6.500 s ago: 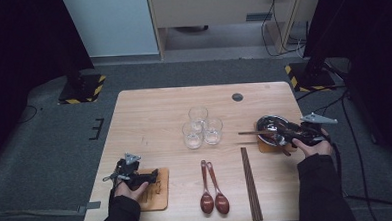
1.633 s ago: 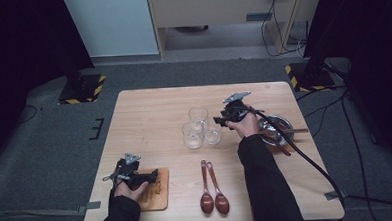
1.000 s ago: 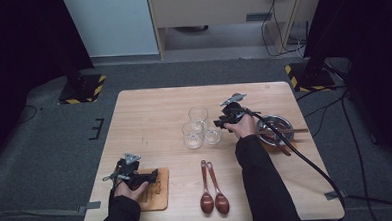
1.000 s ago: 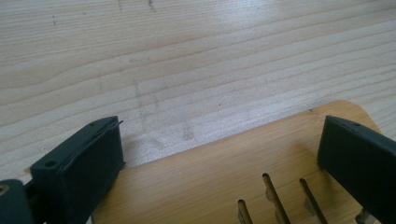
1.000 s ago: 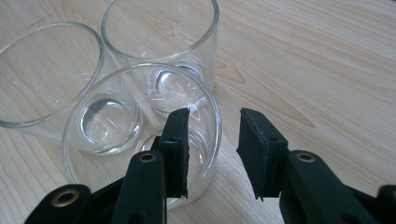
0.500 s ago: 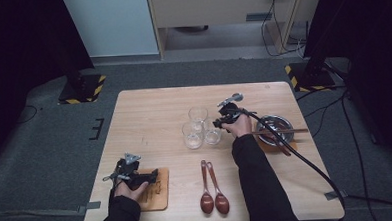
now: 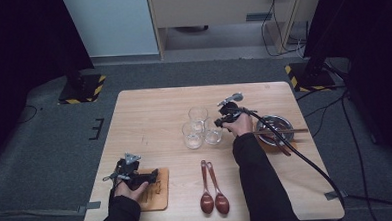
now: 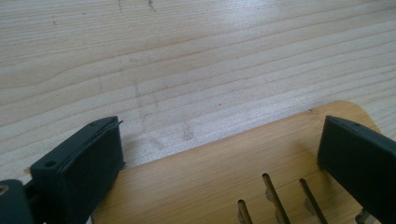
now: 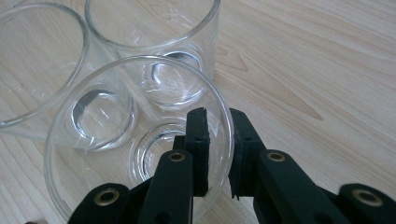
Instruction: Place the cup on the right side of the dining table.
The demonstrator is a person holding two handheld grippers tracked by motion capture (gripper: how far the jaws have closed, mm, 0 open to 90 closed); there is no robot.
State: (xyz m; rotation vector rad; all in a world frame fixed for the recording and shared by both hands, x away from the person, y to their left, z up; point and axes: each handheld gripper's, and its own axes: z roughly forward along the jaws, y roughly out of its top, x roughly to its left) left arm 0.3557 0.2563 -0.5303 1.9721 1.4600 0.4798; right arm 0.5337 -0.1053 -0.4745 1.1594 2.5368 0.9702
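Three clear glasses stand together at mid-table. My right gripper (image 7: 218, 123) is at the rightmost glass (image 7: 213, 135). In the right gripper view its jaws (image 9: 218, 116) have just been closing and now pinch that glass's (image 9: 154, 144) near wall, one pad inside and one outside. The other two glasses (image 9: 154, 56) (image 9: 32, 70) touch it behind. My left gripper (image 7: 137, 175) rests at the table's front left on a slotted wooden board (image 7: 152, 190). Its jaws (image 8: 219, 121) stand wide open across the board's corner (image 8: 224, 177).
Two brown wooden spoons (image 7: 211, 190) lie side by side near the front edge. A metal bowl (image 7: 276, 124) with dark chopsticks (image 7: 285, 131) across it sits at the right. The right gripper's cable (image 7: 306, 160) trails off to the front right.
My right hand came from the bowl to the glasses and settled its jaws over the right glass's rim. The chopsticks that lay right of the spoons now rest on the bowl. The left hand stayed put.
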